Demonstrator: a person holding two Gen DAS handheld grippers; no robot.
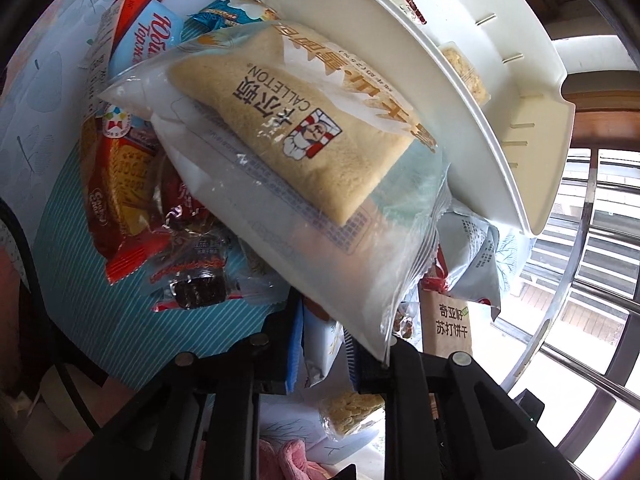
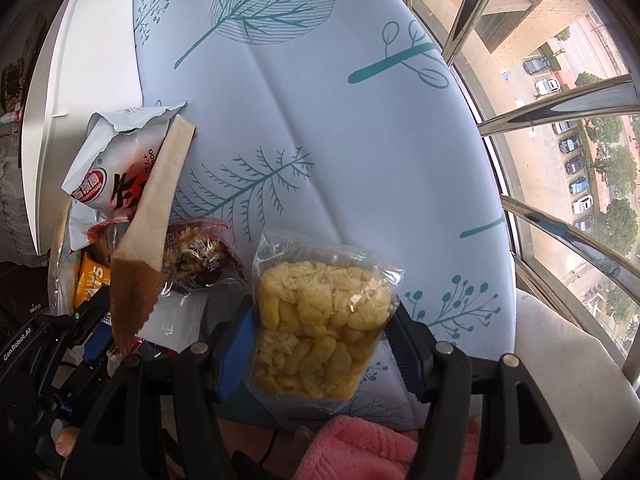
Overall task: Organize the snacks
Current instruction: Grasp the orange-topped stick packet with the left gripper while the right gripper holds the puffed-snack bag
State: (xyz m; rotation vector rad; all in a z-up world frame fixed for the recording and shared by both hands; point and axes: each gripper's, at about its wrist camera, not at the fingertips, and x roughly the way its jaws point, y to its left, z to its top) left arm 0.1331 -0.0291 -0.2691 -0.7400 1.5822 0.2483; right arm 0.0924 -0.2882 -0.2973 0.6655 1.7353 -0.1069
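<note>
The clear bread packet (image 1: 288,128) in the left wrist view is showing "CALLETON" beside large Chinese characters and a cartoon chef logo. Far left, a blue wrapper (image 1: 156,36) is carrying white Cyrillic script, only partly readable. The brown packet (image 1: 450,326) near right is reading "奇亚籽 苏打饼干". In the right wrist view, the white bag (image 2: 116,172) is bearing a red oval logo with small Latin letters, too blurred to spell. The other gripper's body (image 2: 18,342) is displaying "GenRobot.AI".
</note>
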